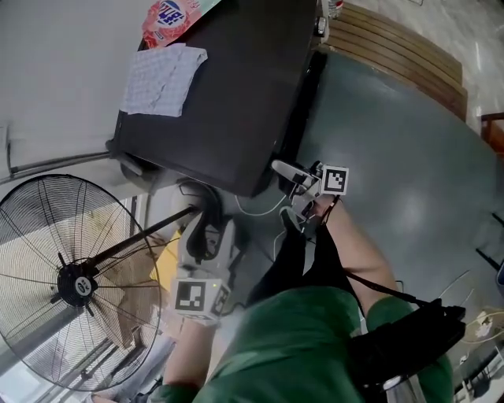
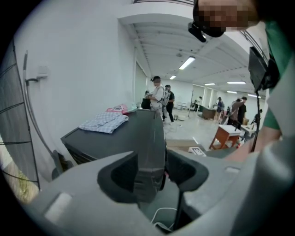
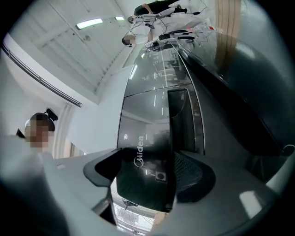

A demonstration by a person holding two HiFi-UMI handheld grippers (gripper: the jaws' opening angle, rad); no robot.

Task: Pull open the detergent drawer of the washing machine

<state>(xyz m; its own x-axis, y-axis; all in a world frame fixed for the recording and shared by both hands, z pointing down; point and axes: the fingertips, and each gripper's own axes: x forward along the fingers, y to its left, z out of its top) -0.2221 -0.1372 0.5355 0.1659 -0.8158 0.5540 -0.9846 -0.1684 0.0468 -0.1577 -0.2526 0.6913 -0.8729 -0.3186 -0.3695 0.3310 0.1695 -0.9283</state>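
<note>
The dark washing machine [image 1: 228, 86] stands ahead of me, its front face turned toward the grey floor. My right gripper [image 1: 298, 185] is at the machine's near front corner. In the right gripper view its jaws [image 3: 147, 177] stand open wide on either side of the glossy black drawer front [image 3: 145, 161] with its white logo; the pads do not press on it. My left gripper [image 1: 203, 211] hangs lower, off the machine's near corner, open and empty. In the left gripper view [image 2: 150, 173] only the machine's corner edge [image 2: 152, 138] shows, farther off, between the jaws.
A standing fan [image 1: 71, 275] is close on the left. A checked cloth [image 1: 161, 79] and a red-and-white pack [image 1: 169, 16] lie on the machine's top. A white cable [image 1: 260, 208] runs on the floor by the corner. Wooden slats [image 1: 402, 55] lie beyond. Several people [image 2: 159, 97] stand far off.
</note>
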